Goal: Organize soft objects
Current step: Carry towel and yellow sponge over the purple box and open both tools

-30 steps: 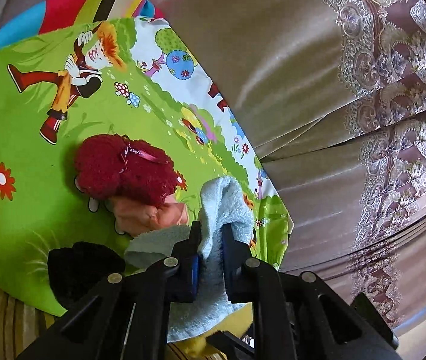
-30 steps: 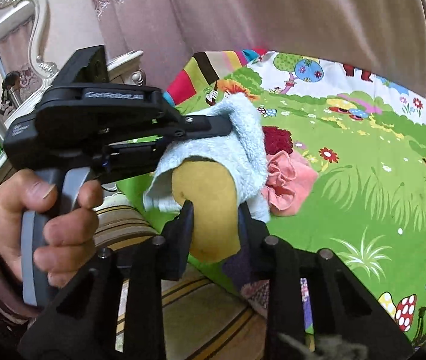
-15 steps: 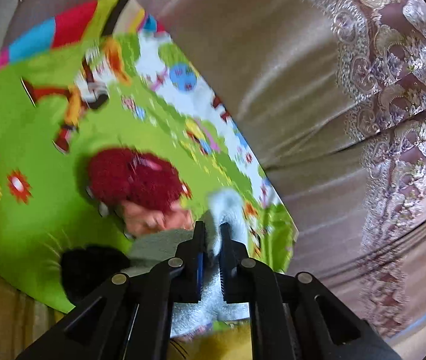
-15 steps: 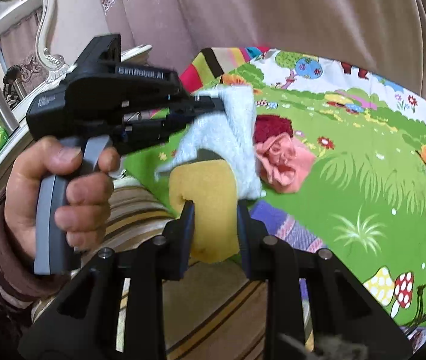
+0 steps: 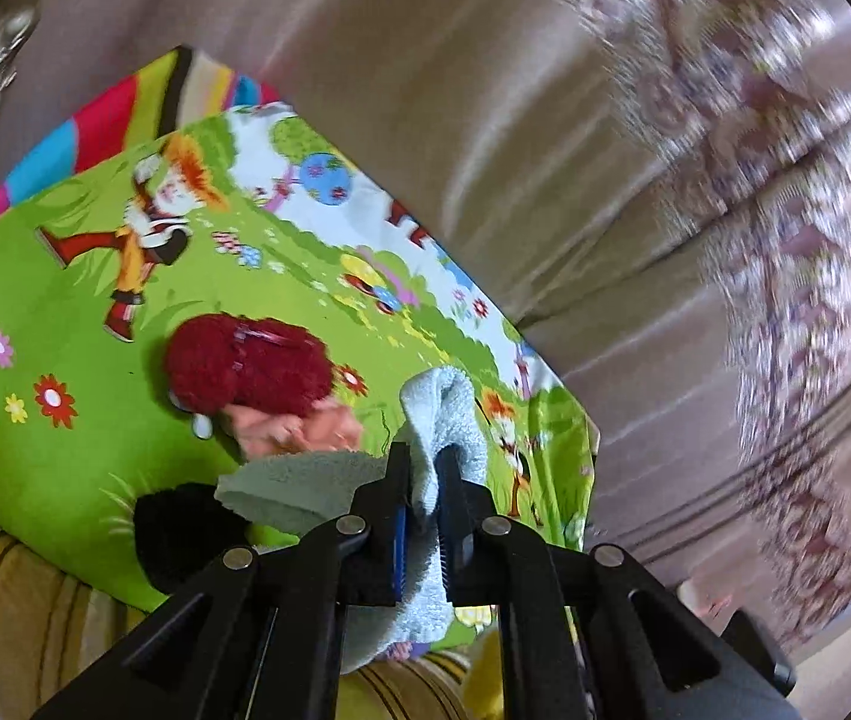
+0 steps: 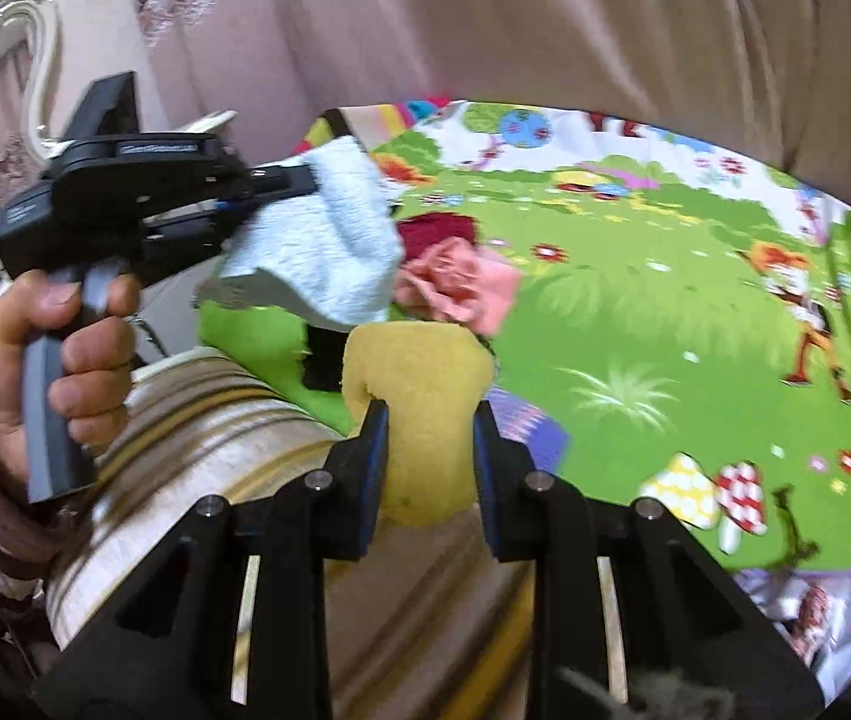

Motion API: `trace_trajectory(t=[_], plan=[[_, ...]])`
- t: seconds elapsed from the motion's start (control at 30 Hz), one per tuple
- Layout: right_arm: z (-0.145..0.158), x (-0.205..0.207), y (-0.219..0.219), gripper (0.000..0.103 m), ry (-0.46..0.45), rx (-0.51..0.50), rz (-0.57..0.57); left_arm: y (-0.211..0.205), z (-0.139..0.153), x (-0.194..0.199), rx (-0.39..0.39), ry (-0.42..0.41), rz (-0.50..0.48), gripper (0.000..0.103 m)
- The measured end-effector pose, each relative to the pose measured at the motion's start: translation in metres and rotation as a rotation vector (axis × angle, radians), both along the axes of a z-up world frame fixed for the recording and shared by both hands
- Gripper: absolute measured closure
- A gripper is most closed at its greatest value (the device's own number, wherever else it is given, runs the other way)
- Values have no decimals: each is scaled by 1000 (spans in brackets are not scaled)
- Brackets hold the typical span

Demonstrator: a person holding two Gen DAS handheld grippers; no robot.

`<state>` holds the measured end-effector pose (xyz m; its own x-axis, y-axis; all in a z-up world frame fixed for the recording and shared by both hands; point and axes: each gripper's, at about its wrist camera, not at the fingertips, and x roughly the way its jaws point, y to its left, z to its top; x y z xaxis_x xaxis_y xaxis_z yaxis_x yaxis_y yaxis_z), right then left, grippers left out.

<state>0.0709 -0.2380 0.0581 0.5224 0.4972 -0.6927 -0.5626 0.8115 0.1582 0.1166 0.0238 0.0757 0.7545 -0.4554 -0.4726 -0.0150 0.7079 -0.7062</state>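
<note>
Gripping left gripper [image 6: 305,183] level, towel [image 6: 329,252] pinched

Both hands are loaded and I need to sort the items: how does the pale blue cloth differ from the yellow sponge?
The pale blue cloth is thin, fluffy and limp, draping from the left hand-held gripper. The yellow sponge is a thick block that keeps its shape, bulging between the right hand-held gripper's jaws, which stand wider apart. Both are soft and lifted off the green mat.

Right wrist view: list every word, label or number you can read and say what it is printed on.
Left gripper: a pale line of lettering runs along the top of its black body, too blurred to read.
Left gripper: a small pale mark on the rear of the body, too small to read.
Play mat: cartoon pictures only, no text visible.
Nothing else carries lettering.
</note>
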Motion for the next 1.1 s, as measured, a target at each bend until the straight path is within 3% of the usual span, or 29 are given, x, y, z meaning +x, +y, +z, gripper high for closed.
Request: trace_trajectory(t=[0.13,0.33,1.1], plan=[[3,-4,-27,72,-10,-43,-104,-36,16,-10,69,-40,-68,95],[7,-13,-72,72,-19,-91,-265,-90,24,-20,101,-54,-187,95],[11,-62,-241,68,-40,-191,-725,-301,13,-58,227,-49,-641,94]])
